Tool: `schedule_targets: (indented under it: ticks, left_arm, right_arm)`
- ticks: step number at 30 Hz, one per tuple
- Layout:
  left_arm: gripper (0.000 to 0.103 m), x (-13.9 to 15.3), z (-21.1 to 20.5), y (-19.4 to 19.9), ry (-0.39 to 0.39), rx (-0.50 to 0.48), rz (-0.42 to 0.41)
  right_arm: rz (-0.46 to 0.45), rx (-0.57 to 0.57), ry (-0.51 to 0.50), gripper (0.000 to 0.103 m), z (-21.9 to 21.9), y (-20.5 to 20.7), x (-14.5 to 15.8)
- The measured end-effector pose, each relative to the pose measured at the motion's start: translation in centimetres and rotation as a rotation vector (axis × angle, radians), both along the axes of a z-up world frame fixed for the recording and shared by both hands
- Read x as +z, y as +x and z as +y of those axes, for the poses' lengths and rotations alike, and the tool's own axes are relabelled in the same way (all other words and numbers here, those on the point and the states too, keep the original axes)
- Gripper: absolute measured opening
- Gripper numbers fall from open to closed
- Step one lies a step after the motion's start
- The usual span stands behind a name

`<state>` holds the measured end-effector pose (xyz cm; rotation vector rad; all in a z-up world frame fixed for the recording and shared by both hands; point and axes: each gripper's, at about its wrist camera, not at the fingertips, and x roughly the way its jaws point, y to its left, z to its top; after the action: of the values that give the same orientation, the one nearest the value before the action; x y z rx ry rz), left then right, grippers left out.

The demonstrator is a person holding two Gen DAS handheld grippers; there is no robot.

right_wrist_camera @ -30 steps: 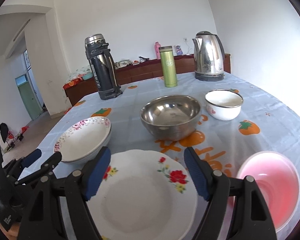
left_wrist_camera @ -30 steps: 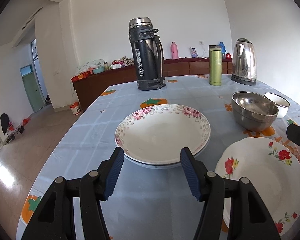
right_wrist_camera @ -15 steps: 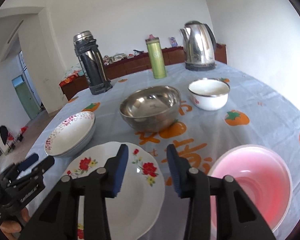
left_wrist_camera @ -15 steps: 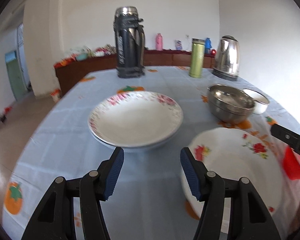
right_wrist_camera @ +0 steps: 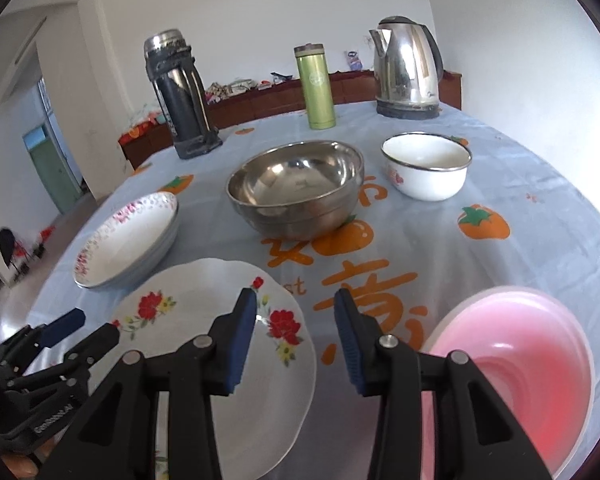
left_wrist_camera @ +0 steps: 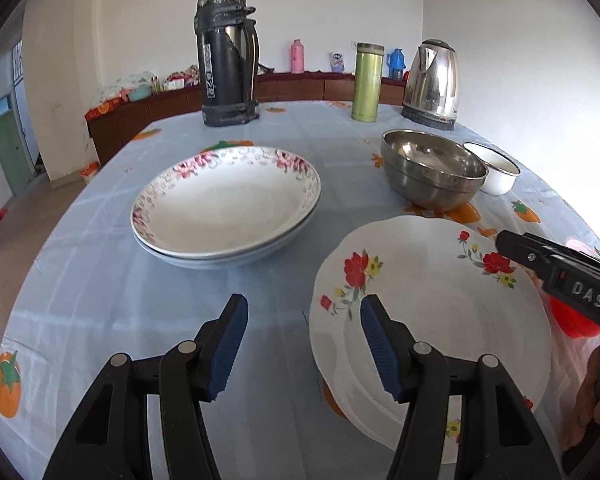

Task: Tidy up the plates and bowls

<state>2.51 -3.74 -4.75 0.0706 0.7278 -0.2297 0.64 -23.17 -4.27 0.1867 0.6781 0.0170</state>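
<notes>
A: Left wrist view first. What could go wrong?

B: The red-flowered plate [left_wrist_camera: 432, 320] lies at four o'clock on the tablecloth [left_wrist_camera: 100, 280], and the left gripper [left_wrist_camera: 302, 344] has one pad over its near rim. I'd judge a careless close could tip or skid it on the cloth. The stacked pink-rimmed plates [left_wrist_camera: 226, 204] sit at eleven o'clock, well apart.

A: And the jaws?

B: Moderately wide, empty, touching nothing that I can see.

A: Right wrist view?

B: The right gripper [right_wrist_camera: 296, 338] hangs above the gap between that flowered plate [right_wrist_camera: 216, 344], at seven o'clock, and the pink bowl [right_wrist_camera: 516, 376] at four. Its jaws have just been closing to a narrow gap with nothing between them. Too narrow, I think, to take the bowl's wall without bumping it. The steel bowl [right_wrist_camera: 296, 188] stands at twelve, the white enamel bowl [right_wrist_camera: 426, 166] at one.
</notes>
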Motion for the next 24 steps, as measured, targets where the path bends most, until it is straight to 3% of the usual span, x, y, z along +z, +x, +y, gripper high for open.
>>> schedule_targets:
  ticks: [8, 16, 24]
  left_arm:
    - [0.061, -0.5, -0.9, 0.2, -0.016, -0.027, 0.05]
    - [0.061, -0.7, -1.3, 0.3, -0.015, -0.039, 0.066]
    - [0.061, -0.8, -1.2, 0.6, -0.019, -0.031, 0.08]
  right_arm:
    - [0.066, 0.058, -0.006, 0.041, 0.9, 1.8, -0.9]
    - [0.098, 0.026, -0.04, 0.041, 0.5, 1.5, -1.2]
    - [0.025, 0.017, -0.113, 0.043, 1.3, 0.3, 0.0]
